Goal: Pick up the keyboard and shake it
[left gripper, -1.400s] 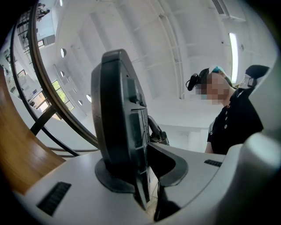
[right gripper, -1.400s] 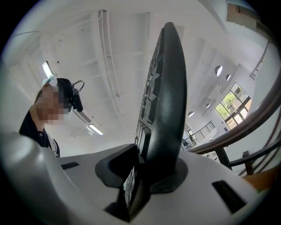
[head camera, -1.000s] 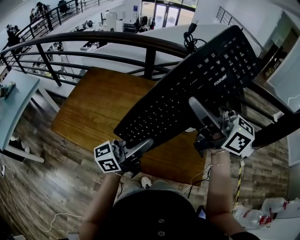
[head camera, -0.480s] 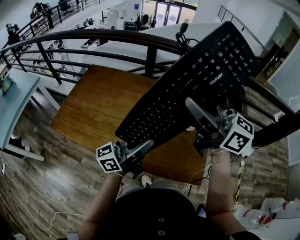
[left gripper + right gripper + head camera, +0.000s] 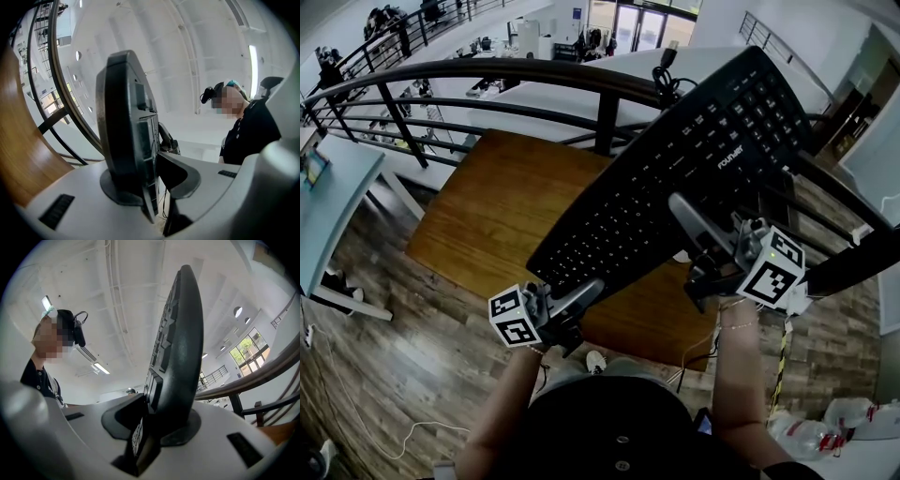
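Two grippers held one black keyboard [image 5: 675, 178] up in the air, clear of the wooden table [image 5: 487, 225] below it.

Left gripper [image 5: 592, 289]: the fingers pinched the keyboard at its near end, close to the corner. One finger [image 5: 577, 298] lay across the key face and the other sat behind the underside. In the left gripper view the board stood edge-on between the two pads, with both pressed against it.

Right gripper [image 5: 686, 217]: the fingers pinched the long edge about halfway along the board. The upper finger [image 5: 703, 230] lay over the keys; the lower one was hidden under the board in the head view. The right gripper view showed the board clamped between both pads, key face turned toward the person [image 5: 44, 366].

Keyboard attitude: tilted, running diagonally from the left fingers past the right fingers. Its far end stood higher, in front of the dark railing [image 5: 487, 75]. A bunched cable [image 5: 667, 73] sat at that far end, well beyond both sets of fingers.
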`<state>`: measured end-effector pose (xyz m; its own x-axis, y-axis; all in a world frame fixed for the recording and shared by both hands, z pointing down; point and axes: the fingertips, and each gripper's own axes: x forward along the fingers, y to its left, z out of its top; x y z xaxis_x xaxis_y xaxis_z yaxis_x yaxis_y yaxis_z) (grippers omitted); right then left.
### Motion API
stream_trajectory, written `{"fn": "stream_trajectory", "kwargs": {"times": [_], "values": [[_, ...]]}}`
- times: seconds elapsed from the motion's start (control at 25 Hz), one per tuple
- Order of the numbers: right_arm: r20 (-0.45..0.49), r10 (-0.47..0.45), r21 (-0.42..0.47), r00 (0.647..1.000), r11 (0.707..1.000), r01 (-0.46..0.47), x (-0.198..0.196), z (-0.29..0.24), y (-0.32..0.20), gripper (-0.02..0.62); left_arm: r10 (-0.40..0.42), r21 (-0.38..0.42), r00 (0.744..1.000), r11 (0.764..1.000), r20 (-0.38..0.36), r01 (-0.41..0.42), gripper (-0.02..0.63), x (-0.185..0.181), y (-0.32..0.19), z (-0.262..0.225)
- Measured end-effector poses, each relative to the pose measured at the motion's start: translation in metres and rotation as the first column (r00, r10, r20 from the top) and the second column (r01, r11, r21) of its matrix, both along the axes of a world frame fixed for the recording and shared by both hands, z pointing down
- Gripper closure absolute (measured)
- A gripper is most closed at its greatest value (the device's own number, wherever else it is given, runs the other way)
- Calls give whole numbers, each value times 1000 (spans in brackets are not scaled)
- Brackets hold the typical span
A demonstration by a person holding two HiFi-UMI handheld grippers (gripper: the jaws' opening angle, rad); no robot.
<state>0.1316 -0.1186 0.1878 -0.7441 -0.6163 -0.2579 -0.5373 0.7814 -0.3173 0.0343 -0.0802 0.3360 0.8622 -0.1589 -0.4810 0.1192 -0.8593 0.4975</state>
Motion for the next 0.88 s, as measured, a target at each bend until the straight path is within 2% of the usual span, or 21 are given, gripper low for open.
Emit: {"fn": "stream_trajectory", "kwargs": {"times": [0.16,0.4,0.88], "values": [[60,-10,22,998,1000,8,-1,1,-5,482,-37,58,998,998,43,34,502,-10,-6,-5],[191,-43,53,981,998,33,-21,1,-14,482,-105,165,985,983,138,81,502,-49,-15,-19],[316,-132,97,940,990,106,-22,-1,-17,480,-208,257,944,956,257,141,502,-61,-6,-38]]}}
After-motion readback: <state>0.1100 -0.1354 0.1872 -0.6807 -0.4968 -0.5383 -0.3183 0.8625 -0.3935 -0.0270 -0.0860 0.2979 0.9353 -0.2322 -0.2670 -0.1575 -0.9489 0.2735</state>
